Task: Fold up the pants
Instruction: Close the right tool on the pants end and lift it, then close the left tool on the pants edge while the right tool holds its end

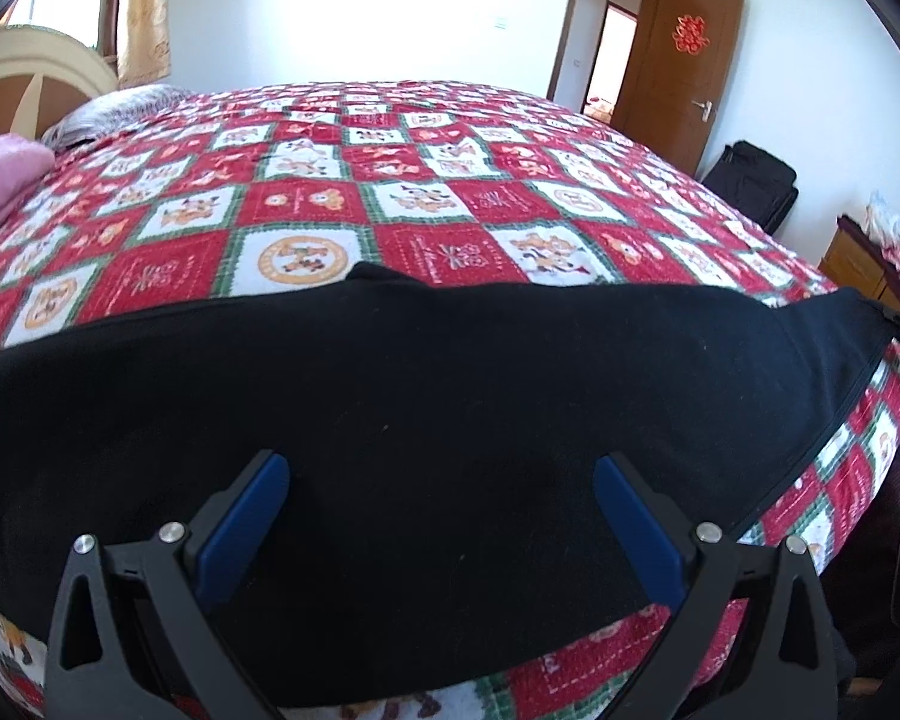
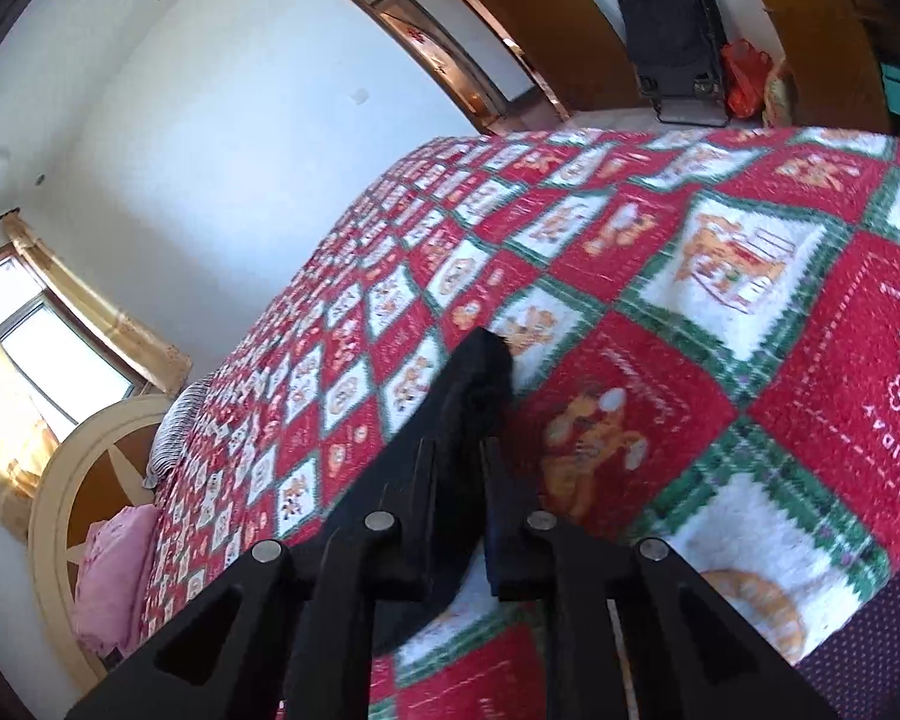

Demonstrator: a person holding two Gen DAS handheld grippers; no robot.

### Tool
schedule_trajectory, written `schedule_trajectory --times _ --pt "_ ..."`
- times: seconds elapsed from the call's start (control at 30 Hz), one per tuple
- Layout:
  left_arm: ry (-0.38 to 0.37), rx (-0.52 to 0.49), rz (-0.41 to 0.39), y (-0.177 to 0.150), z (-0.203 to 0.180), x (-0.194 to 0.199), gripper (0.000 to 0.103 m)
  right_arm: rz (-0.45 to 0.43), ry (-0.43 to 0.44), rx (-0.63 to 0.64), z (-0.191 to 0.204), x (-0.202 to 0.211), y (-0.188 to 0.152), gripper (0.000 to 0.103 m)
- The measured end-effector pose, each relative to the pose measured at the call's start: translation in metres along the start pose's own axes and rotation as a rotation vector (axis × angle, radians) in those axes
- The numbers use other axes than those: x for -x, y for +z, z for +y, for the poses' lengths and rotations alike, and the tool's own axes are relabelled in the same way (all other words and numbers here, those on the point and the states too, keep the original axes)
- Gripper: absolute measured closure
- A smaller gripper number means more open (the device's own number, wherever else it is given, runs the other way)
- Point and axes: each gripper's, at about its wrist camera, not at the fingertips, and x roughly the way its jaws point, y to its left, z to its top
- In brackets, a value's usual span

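Note:
Black pants (image 1: 426, 396) lie flat across the near part of the bed, running from the left edge of the left wrist view to a corner at the right. My left gripper (image 1: 444, 480) hovers over the middle of the cloth, its blue pads (image 1: 252, 510) spread wide with nothing pinched between them. In the right wrist view my right gripper (image 2: 459, 462) is shut on an end of the pants (image 2: 480, 378); a narrow strip of black cloth runs up between the two black fingers (image 2: 426, 480) and sticks out past their tips. The rest of the pants is hidden behind that gripper.
The bed carries a red, white and green patchwork quilt (image 1: 450, 180). A pink pillow (image 1: 0, 180) and a cream headboard (image 1: 36, 72) are at the left. An open wooden door (image 1: 678, 72), a black suitcase (image 1: 750, 180) and a wooden cabinet (image 1: 858, 258) stand beyond the bed's right side.

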Motion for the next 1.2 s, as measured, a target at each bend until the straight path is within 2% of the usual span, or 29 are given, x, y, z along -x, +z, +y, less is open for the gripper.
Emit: schedule_trajectory --times 0.2,0.5,0.7,0.83,1.0,1.2 --pt "-0.009 0.021 -0.002 -0.002 0.003 0.004 0.000 -0.044 0.053 0.122 0.047 0.011 -0.008 0.091" --pt "-0.031 0.022 -0.005 -0.003 0.000 0.006 0.000 0.005 0.128 0.269 0.114 -0.001 -0.038 0.091" --pt "-0.060 0.015 -0.005 -0.006 -0.005 0.008 0.000 0.087 0.195 0.374 0.164 -0.023 -0.077 0.091" --pt "-0.082 0.012 -0.004 -0.006 -0.009 0.009 0.000 0.173 0.219 0.426 0.190 -0.050 -0.109 0.091" --pt "-0.129 -0.006 -0.001 -0.004 -0.020 0.009 0.000 0.286 0.221 0.468 0.204 -0.087 -0.152 0.091" --pt "-0.212 -0.067 0.029 0.002 -0.047 0.002 0.000 0.373 0.178 0.568 0.213 -0.116 -0.190 0.091"
